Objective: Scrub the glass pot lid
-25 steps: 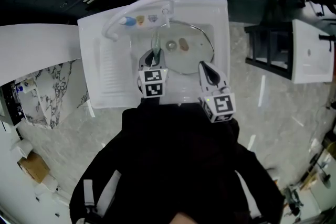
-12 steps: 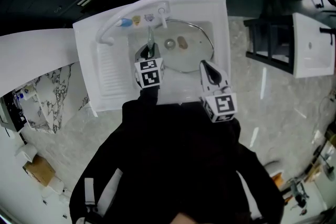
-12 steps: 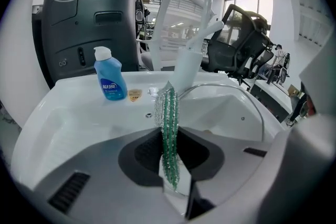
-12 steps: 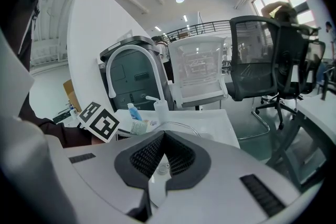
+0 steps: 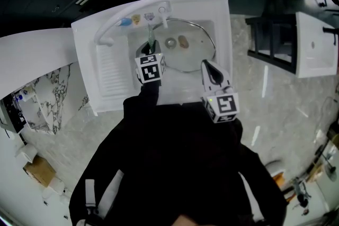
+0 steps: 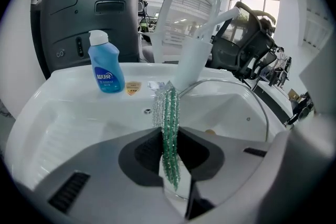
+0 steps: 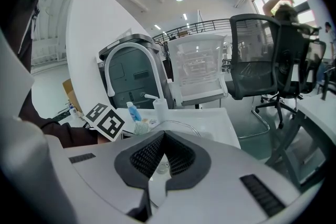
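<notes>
The glass pot lid (image 5: 193, 55) lies in the basin of a white sink (image 5: 108, 69), its knob near the middle. My left gripper (image 5: 149, 53) hangs over the lid's left part, shut on a sparkly green scrub cloth (image 6: 169, 110) that sticks up between its jaws (image 5: 151, 38). In the left gripper view the lid's metal rim (image 6: 262, 107) curves to the right of my left gripper (image 6: 169, 131). My right gripper (image 5: 205, 65) is at the lid's near right edge. In the right gripper view its jaws (image 7: 164, 135) are closed together on the lid's rim (image 7: 184, 124).
A blue detergent bottle (image 6: 106, 68) stands on the sink's back ledge beside small items. The white faucet (image 6: 197, 55) arches over the basin. A ribbed drainboard fills the sink's left side. A black rack (image 5: 270, 45) stands to the right, and an office chair (image 7: 262, 60) behind.
My left gripper has moved away from me and a little left with the scrub cloth, toward the faucet. The right gripper and the lid have stayed in place.
</notes>
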`<state>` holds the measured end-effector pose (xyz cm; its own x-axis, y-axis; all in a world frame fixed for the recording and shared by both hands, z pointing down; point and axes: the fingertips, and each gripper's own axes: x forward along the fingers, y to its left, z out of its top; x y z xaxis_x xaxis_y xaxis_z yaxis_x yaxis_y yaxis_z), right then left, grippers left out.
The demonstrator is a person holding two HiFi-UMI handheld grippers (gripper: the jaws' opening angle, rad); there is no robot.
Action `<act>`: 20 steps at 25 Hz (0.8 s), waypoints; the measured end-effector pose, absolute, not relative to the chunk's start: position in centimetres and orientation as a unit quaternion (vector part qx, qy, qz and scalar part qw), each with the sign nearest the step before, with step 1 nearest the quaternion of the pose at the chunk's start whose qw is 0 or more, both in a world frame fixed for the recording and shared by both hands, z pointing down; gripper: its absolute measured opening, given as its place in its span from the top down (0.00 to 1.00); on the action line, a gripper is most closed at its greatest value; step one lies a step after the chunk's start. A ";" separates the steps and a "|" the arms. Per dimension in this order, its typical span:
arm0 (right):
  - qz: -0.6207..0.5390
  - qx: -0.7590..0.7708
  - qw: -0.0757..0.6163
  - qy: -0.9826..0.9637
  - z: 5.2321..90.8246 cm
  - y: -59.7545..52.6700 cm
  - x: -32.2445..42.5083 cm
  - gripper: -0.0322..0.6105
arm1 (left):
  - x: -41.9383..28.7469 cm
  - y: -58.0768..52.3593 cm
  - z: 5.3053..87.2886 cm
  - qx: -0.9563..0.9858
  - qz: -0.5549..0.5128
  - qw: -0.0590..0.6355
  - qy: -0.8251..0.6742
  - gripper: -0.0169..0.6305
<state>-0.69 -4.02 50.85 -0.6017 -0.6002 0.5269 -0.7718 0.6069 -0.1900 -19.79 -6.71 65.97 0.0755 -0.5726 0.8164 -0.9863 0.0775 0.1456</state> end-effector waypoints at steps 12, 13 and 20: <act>0.201 0.395 0.208 -0.872 50.8 -4.2 -0.7 0.95 | -18.5 -8.0 66.1 0.635 0.268 0.399 -0.605 0.88; 0.201 0.395 0.207 -0.872 50.8 -4.2 -0.7 0.95 | -18.4 -8.1 66.1 0.636 0.267 0.400 -0.604 0.88; 0.200 0.398 0.202 -0.872 50.8 -4.2 -0.4 0.95 | -17.7 -8.6 66.2 0.640 0.266 0.407 -0.594 0.88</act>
